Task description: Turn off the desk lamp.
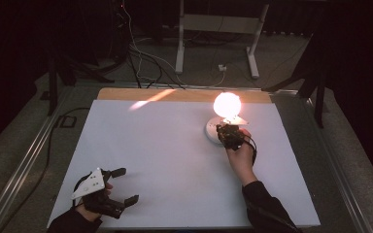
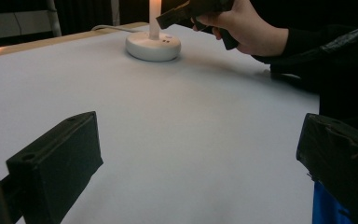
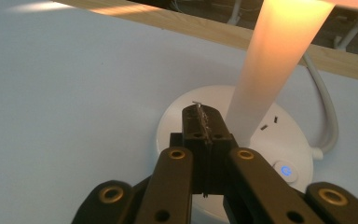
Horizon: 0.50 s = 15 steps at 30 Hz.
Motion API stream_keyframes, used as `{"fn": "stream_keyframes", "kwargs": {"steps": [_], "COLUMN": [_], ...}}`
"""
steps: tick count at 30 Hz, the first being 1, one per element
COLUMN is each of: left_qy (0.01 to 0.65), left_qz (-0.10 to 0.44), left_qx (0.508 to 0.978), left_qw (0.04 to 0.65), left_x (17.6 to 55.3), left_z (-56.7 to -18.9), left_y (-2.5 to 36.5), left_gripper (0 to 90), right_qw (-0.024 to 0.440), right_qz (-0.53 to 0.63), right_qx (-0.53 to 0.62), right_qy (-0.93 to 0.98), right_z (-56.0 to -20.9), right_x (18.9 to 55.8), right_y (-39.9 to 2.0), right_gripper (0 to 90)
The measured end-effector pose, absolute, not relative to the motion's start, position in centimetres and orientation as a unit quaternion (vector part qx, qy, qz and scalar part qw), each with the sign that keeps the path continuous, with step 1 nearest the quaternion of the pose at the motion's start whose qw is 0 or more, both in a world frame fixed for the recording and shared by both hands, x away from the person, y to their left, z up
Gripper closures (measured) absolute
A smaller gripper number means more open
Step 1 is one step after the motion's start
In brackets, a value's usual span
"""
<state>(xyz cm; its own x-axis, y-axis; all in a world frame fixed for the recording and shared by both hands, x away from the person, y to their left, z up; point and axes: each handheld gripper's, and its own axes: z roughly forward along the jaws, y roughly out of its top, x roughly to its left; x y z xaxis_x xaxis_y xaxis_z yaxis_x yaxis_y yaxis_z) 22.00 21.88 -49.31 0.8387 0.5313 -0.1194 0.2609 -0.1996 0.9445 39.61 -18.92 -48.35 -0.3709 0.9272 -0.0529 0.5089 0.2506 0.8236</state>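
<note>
Currently the right gripper point(image 1: 227, 132) has its jaws fully closed, pad against pad, with nothing clamped between them. In the right gripper view the closed tips point(image 3: 201, 122) sit over the round white base point(image 3: 279, 149) of the lamp point(image 1: 226, 109), just beside the glowing stem point(image 3: 272, 65), which rises immediately to the right of the jaws. A lit blue power button point(image 3: 286, 171) lies on the base, to the right of the jaw linkage and slightly behind the tips. Whether the tips touch the base cannot be told. A white cable point(image 3: 324, 112) leaves the base on its far right.

The left gripper point(image 1: 121, 185) rests near the front left corner of the white table surface point(image 1: 165, 160), jaws wide apart — nothing lies between them. In the left gripper view, bare table shows between the two black pads point(image 2: 58, 161), and the lamp base point(image 2: 153, 45) stands well ahead of them, with the right hand point(image 2: 242, 28) just beside it.
</note>
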Motion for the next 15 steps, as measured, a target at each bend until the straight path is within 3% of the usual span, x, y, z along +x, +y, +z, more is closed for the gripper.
{"fn": "stream_keyframes", "kwargs": {"steps": [15], "left_qy": [0.259], "left_qz": [0.117], "left_qx": [0.766], "left_qw": [0.576], "left_x": [22.0], "left_z": [-49.3], "left_y": [21.9], "left_gripper": [0.5], "right_qw": [0.275], "right_qz": [0.351], "right_qx": [0.490], "right_qy": [0.749], "right_z": [-50.0], "right_x": [40.0], "right_y": [-18.9], "right_gripper": [89.9]}}
